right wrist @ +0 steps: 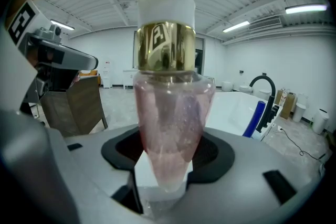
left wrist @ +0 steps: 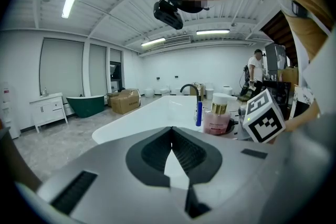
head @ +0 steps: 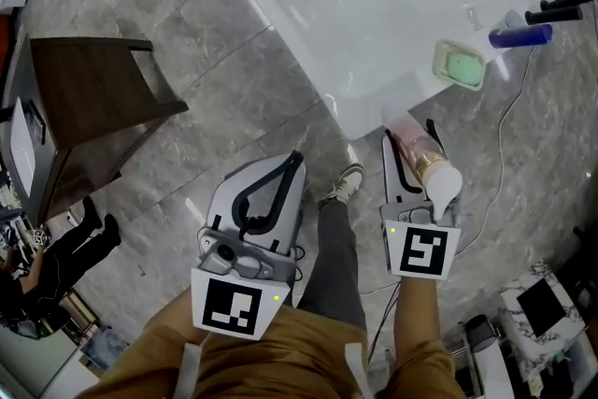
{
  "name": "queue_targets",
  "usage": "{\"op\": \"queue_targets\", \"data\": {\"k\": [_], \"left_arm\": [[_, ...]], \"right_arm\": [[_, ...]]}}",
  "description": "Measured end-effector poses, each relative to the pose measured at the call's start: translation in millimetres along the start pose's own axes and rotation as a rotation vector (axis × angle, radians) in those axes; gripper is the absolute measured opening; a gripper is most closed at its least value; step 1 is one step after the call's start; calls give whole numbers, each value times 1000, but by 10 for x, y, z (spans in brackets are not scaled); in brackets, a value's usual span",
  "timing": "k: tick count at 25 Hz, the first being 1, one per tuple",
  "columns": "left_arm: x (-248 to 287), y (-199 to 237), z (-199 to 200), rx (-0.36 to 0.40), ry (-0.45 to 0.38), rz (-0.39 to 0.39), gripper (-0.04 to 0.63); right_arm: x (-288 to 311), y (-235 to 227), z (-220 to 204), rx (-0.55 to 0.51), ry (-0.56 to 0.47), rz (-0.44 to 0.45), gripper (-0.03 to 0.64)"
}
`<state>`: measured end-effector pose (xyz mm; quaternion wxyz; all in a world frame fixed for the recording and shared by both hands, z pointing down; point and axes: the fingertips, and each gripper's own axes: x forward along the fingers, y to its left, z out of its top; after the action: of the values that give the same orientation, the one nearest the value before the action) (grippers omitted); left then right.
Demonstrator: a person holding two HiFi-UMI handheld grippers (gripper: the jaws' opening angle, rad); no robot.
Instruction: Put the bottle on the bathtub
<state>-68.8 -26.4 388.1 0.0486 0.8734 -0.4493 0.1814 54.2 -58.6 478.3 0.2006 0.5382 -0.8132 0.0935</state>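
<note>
Pink translucent plastic bottle with gold collar and white pump cap is standing upright in the right gripper. Both jaws are clamping its lower body, and the cap is sticking up above them. Left gripper is hovering to the left of the right one, jaws pressed together with nothing between them.

Between the two grippers a dark trouser leg and a pale sneaker are showing, planted on the grey marble-look tile floor. A thin white cable is trailing across the floor to the right of the right gripper.

Straight ahead of the right gripper's jaws the glossy white bathtub is showing its near end. The bottle is being held right at that rim edge. Can't tell whether its base is over the rim or just short of it.

Further ahead on the tub rim a pale oval soap dish with green soap is sitting. Beyond it and to the right, a blue cylindrical container is sitting beside the black tap fitting.

Well off to the left of the left gripper, a dark brown wooden stool is standing on the floor.

Far end of the room, in the left gripper view:
- a brown cardboard box is sitting on the floor
- a dark green freestanding tub is standing to the left of the box
- a person in a white top is standing off to the right
</note>
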Motion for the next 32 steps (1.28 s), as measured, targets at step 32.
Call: {"op": "queue_targets", "data": {"k": [32], "left_arm": [[170, 235, -331, -38, 56, 76, 8]], "right_arm": [[643, 40, -503, 43, 81, 52, 245]]}}
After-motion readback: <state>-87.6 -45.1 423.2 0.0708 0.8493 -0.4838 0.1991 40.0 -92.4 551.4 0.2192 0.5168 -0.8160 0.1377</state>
